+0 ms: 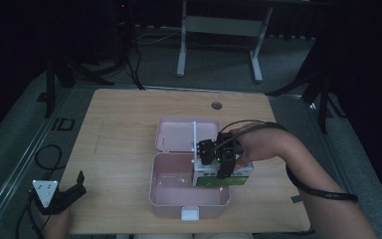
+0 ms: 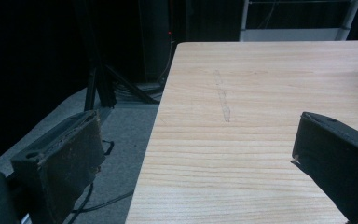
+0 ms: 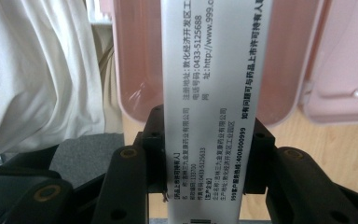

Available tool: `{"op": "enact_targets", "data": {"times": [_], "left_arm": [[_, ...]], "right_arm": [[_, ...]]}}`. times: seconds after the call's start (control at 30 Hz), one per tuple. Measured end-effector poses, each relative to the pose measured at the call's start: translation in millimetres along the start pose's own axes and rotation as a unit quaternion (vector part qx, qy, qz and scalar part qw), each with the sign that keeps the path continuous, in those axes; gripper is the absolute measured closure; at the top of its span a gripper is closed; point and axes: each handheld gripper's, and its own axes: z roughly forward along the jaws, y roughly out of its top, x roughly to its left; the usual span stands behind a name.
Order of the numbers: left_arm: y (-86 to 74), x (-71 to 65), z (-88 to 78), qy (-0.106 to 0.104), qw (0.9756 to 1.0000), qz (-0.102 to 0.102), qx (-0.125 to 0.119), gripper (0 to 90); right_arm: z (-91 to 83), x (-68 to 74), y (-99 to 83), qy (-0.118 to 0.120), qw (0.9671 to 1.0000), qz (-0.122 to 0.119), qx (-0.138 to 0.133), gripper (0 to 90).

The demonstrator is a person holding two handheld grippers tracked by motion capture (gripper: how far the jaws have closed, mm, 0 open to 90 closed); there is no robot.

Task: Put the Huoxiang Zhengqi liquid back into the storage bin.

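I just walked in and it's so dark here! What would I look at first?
The open pink box in the middle of the wooden table stands out most. The right gripper holds a white and green carton over the box's right side. The left gripper rests open at the table's near left corner.

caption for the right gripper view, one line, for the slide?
Right gripper clamps a white printed medicine box by its narrow sides, above the open pink case.
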Motion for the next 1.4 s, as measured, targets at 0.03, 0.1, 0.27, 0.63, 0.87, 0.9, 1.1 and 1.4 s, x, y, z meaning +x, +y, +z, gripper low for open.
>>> {"op": "enact_targets", "data": {"times": [0.03,0.1,0.27,0.63,0.87,0.9,1.1,1.4], "left_arm": [[0.0,0.0,-0.1,0.000,1.0000,0.000,0.000,2.2],[0.0,0.2,-0.2,0.000,1.0000,0.000,0.000,2.1],[0.0,0.3,0.0,-0.001,1.0000,0.000,0.000,2.2],[0.0,0.2,0.1,-0.001,1.0000,0.000,0.000,2.1],[0.0,-0.1,0.3,-0.001,1.0000,0.002,0.001,2.1],[0.0,-0.1,0.3,-0.001,1.0000,0.002,0.001,2.1],[0.0,-0.3,0.5,-0.002,1.0000,0.003,0.001,2.2],[0.1,-1.0,0.8,-0.002,1.0000,0.005,0.003,2.2]], "right_arm": [[-1.2,0.4,3.7,-0.002,1.0000,0.002,0.002,61.8],[-2.8,0.0,11.8,-0.001,1.0000,0.001,0.001,61.8],[-5.1,0.8,25.7,0.001,1.0000,-0.006,-0.002,61.8],[4.9,3.6,49.2,0.006,0.9999,-0.015,-0.005,61.8],[20.1,2.7,53.0,0.015,0.9997,-0.016,-0.001,61.8],[22.9,2.9,53.6,0.016,0.9997,-0.018,0.001,61.8],[44.7,2.3,56.1,0.030,0.9994,-0.019,0.005,61.8],[74.7,1.2,58.5,0.037,0.9990,-0.021,0.007,61.8]]}}
